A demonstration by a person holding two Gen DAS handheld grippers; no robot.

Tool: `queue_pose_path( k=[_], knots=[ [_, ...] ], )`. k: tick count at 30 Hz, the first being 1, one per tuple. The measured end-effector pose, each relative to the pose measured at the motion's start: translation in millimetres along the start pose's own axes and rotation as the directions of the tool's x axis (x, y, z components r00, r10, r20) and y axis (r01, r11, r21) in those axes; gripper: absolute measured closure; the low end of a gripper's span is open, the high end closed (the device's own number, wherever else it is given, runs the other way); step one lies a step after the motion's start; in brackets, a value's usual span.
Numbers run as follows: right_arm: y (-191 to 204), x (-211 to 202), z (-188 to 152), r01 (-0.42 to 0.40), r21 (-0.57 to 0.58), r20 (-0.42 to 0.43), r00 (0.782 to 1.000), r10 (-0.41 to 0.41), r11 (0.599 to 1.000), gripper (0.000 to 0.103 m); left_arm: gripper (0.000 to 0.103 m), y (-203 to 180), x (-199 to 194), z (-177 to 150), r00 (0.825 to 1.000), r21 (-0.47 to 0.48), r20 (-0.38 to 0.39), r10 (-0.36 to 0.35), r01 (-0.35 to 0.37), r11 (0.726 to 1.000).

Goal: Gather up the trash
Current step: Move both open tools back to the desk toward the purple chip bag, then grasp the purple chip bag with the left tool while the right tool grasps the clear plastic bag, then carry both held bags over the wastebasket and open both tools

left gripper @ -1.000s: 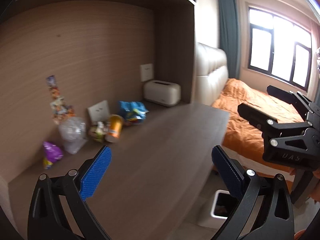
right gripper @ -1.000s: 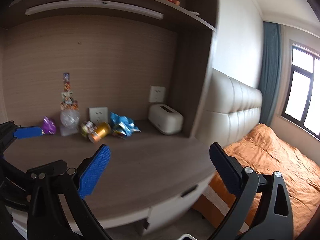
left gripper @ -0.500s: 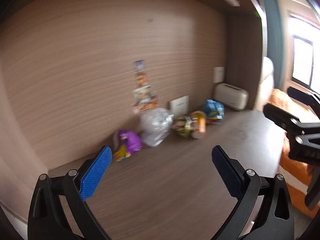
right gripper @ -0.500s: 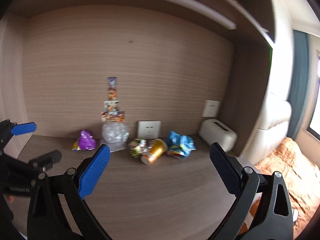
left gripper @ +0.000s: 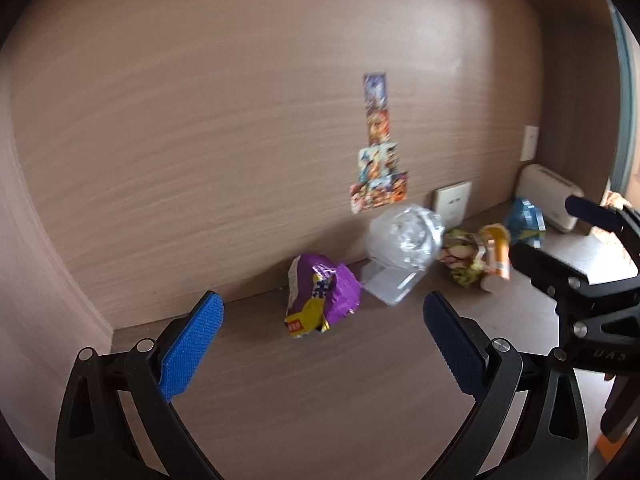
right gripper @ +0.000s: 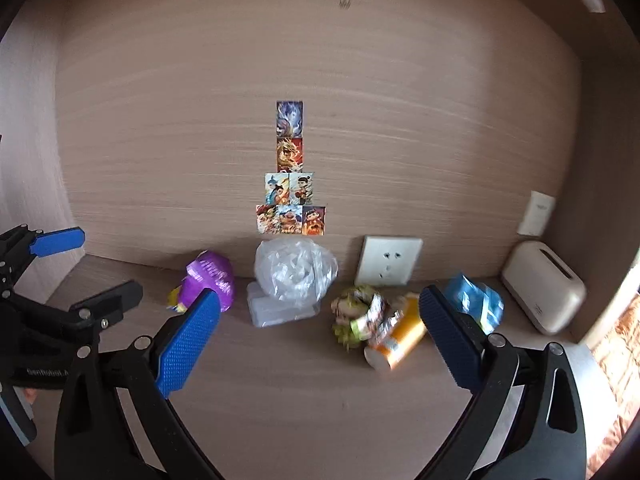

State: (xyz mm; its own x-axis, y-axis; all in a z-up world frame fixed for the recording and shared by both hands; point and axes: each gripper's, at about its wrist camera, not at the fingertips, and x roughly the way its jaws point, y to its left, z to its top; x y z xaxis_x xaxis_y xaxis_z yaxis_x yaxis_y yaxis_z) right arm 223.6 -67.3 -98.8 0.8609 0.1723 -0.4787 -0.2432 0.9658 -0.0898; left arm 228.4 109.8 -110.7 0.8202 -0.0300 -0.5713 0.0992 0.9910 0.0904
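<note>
Trash: row of litter along the back of the desk (right gripper: pixel 304 396), against the wood wall, mid-frame in the right wrist view.
Purple wrapper (left gripper: pixel 320 296): crumpled, leftmost in the row; centre of the left wrist view, beyond and between the blue pads (left gripper: pixel 192 344).
Clear plastic bag (right gripper: pixel 294 270): just right of the purple wrapper, resting on a clear flat box (right gripper: pixel 280 314).
Green wrapper (right gripper: pixel 356 316): right of the box, touching an orange can (right gripper: pixel 398 338) lying on its side.
Blue wrapper (right gripper: pixel 474 304): right of the can, partly hidden by a gripper finger.
Left gripper (left gripper: pixel 320 346): jaws wide, nothing between them, above the desk in front of the purple wrapper.
Right gripper (right gripper: pixel 316 336): jaws wide, empty; box and green wrapper seen between its fingers.
Background: picture cards (right gripper: pixel 291 184) stuck on the wall above the bag; wall socket (right gripper: pixel 390 262); beige toaster (right gripper: pixel 544 286) at right edge.
</note>
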Motion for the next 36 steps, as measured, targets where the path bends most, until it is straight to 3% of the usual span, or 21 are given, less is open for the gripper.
queue_pose_path(
  k=[11,16,19,23,24,25,26,28,30,36],
  knots=[
    [-5.8,109.3,8.2,-0.065,-0.046,-0.094,0.994,0.061,0.997,0.004,0.005,5.9,93.8,2.1,0.995,-0.006,-0.098,0.008,-0.009,1.0],
    [4.5,136.2,7.0,-0.09,-0.074,-0.125,0.989,0.08,0.993,0.004,0.005,-0.8,122.1,1.4,0.991,0.025,-0.132,0.006,-0.003,1.0],
    [10.1,148.1,3.5,-0.097,-0.086,-0.151,0.985,0.083,0.992,0.004,0.005,-3.3,137.1,0.2,0.986,0.039,-0.159,0.046,-0.04,0.998],
    [8.4,162.3,-2.2,-0.118,-0.057,-0.196,0.975,0.105,0.991,0.004,0.008,0.0,152.2,-2.8,0.981,0.01,-0.196,0.002,0.0,1.0],
    [8.0,165.8,-3.9,-0.127,-0.049,-0.207,0.972,0.114,0.991,0.007,0.019,-0.8,154.9,-3.7,0.98,0.009,-0.197,-0.009,0.011,1.0],
    [7.9,168.7,-5.1,-0.138,-0.044,-0.215,0.968,0.126,0.989,0.032,0.027,-2.0,158.1,-4.3,0.979,0.007,-0.204,-0.024,0.025,1.0],
    [9.5,173.2,-7.3,-0.159,-0.045,-0.237,0.961,0.144,0.986,0.05,0.032,-3.6,161.4,-4.7,0.977,0.003,-0.212,-0.037,0.038,0.999],
    [11.1,177.3,-10.4,-0.165,-0.041,-0.253,0.956,0.15,0.985,0.074,0.039,-7.8,161.9,-2.5,0.977,0.007,-0.206,-0.054,0.057,0.998],
    [11.0,172.9,-8.3,-0.183,-0.028,-0.244,0.955,0.171,0.983,0.077,0.05,-8.0,158.8,0.3,0.978,-0.009,-0.201,-0.061,0.061,0.998],
    [8.2,135.9,8.2,-0.178,-0.024,-0.169,0.971,0.171,0.984,0.078,0.053,-5.3,126.2,13.5,0.986,-0.021,-0.156,-0.056,0.054,0.998]
  ],
)
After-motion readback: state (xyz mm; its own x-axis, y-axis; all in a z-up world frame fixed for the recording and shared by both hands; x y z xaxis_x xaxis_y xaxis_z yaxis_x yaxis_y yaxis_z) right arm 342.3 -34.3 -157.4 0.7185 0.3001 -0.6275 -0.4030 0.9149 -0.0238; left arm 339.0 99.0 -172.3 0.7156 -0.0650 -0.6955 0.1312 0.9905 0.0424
